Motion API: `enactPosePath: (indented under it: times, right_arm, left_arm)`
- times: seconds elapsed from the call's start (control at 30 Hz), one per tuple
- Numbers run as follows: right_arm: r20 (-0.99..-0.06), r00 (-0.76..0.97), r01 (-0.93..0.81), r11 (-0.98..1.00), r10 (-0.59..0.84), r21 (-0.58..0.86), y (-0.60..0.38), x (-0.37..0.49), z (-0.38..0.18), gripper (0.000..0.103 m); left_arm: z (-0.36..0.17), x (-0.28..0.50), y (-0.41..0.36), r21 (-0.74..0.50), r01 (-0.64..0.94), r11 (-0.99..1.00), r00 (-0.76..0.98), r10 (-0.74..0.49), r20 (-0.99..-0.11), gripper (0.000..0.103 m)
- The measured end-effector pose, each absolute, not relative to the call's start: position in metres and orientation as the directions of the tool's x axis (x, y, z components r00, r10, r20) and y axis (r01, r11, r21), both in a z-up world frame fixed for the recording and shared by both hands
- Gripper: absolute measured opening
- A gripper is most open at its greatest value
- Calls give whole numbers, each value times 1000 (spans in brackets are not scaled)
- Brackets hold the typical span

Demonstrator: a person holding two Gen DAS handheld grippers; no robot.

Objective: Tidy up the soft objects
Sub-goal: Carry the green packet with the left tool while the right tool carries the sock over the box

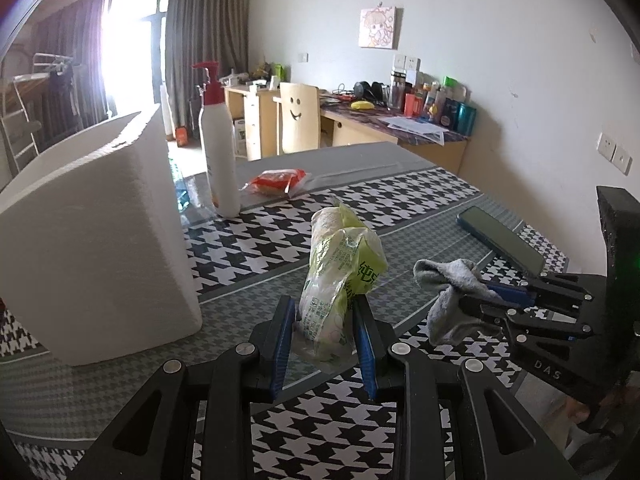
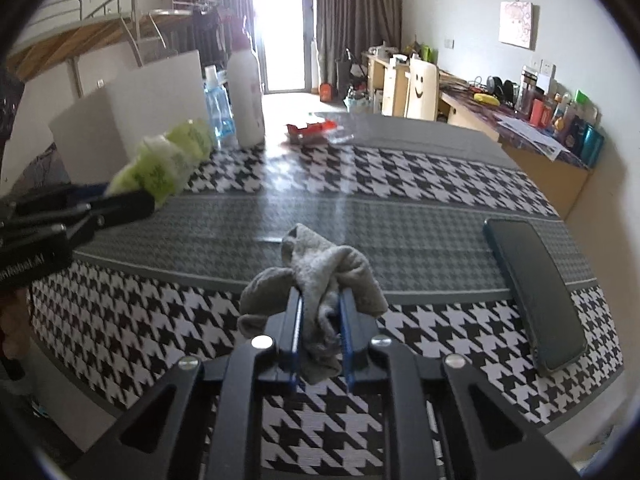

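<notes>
My left gripper [image 1: 324, 312] is shut on a green and white plastic tissue pack [image 1: 340, 272], held above the houndstooth tablecloth [image 1: 248, 240]. The pack also shows in the right wrist view [image 2: 160, 164], with the left gripper [image 2: 132, 200] at the left. My right gripper [image 2: 320, 300] is shut on a crumpled grey sock [image 2: 320, 272] and holds it over the table. In the left wrist view the right gripper [image 1: 476, 296] pinches the sock [image 1: 448, 292] just right of the pack.
A white open box [image 1: 92, 232] stands at the left. A white pump bottle [image 1: 218, 152], a blue bottle [image 2: 218, 108] and a red packet [image 1: 276, 182] lie further back. A dark phone [image 2: 532, 288] lies at the right. A desk and chair stand behind.
</notes>
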State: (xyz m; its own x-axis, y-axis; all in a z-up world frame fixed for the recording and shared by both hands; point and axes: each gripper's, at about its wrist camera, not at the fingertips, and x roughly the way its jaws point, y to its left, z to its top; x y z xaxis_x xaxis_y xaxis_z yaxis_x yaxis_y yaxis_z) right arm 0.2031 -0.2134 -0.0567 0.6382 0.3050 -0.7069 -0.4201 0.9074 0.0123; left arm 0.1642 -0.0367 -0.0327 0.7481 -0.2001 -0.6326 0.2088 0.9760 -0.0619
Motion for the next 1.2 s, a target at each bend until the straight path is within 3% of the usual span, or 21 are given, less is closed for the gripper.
enactPosePath:
  times: [1.2]
  right_arm:
    - [-551, 720, -460, 885, 422, 77, -190, 206, 15, 20]
  left_arm:
    - [18, 155, -18, -16, 149, 989, 846, -136, -516, 31]
